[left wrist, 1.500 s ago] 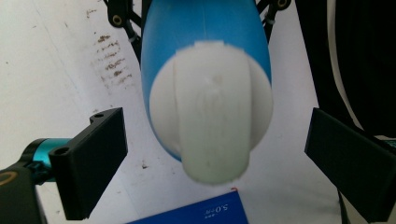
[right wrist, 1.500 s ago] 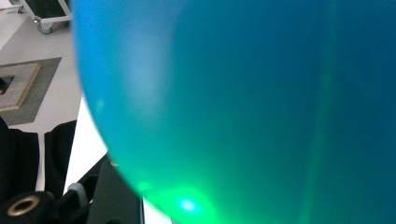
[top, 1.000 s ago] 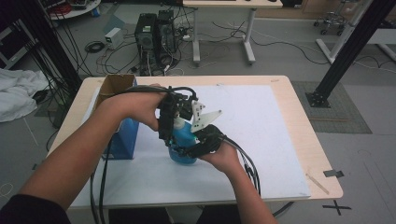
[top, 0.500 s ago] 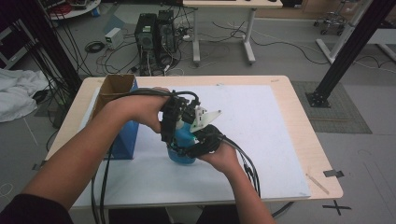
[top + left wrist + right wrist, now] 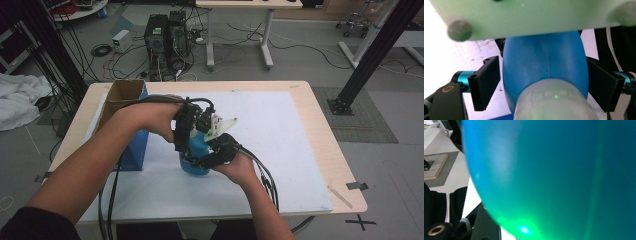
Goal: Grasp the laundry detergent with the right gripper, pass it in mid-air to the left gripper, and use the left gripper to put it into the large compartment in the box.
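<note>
1. Blue bottle (image 5: 194, 156) stands upright on the bench (image 5: 300, 150), just right of the cardboard box (image 5: 125, 95).
2. Right gripper (image 5: 212, 157): fingers clamped on the bottle's body, steadying it.
3. Left gripper (image 5: 186, 142): fingers have just been closing around the pale cap (image 5: 554, 102), not yet pressing, likely to unscrew it.

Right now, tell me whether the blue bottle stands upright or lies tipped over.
Upright. In the high view the blue bottle stands on its base on the white sheet, its pale cap on top between both hand-held grippers.
</note>
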A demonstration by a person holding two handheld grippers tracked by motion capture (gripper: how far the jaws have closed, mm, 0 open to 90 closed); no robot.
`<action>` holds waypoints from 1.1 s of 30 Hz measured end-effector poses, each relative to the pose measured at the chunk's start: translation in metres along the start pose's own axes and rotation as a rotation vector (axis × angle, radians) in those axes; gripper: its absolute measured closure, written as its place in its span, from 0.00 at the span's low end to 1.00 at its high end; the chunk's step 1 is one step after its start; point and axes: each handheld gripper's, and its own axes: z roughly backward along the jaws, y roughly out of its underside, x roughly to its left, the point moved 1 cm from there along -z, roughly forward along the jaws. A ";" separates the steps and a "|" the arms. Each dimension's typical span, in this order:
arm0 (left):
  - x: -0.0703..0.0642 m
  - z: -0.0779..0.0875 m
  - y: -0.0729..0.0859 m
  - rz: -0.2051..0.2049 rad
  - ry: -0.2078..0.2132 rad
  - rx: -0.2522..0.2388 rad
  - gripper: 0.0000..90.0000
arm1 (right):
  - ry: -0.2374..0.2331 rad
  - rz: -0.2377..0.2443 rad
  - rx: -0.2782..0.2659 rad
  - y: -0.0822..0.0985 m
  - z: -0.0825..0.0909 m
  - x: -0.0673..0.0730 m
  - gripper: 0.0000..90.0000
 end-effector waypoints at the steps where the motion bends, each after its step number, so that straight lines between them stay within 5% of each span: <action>1: 0.000 0.000 0.000 0.000 0.000 0.000 0.22 | 0.000 0.000 0.000 0.000 0.000 0.000 0.52; 33: -0.001 0.000 -0.003 0.005 0.004 0.014 0.38 | -0.004 -0.011 -0.006 0.000 -0.001 0.000 0.52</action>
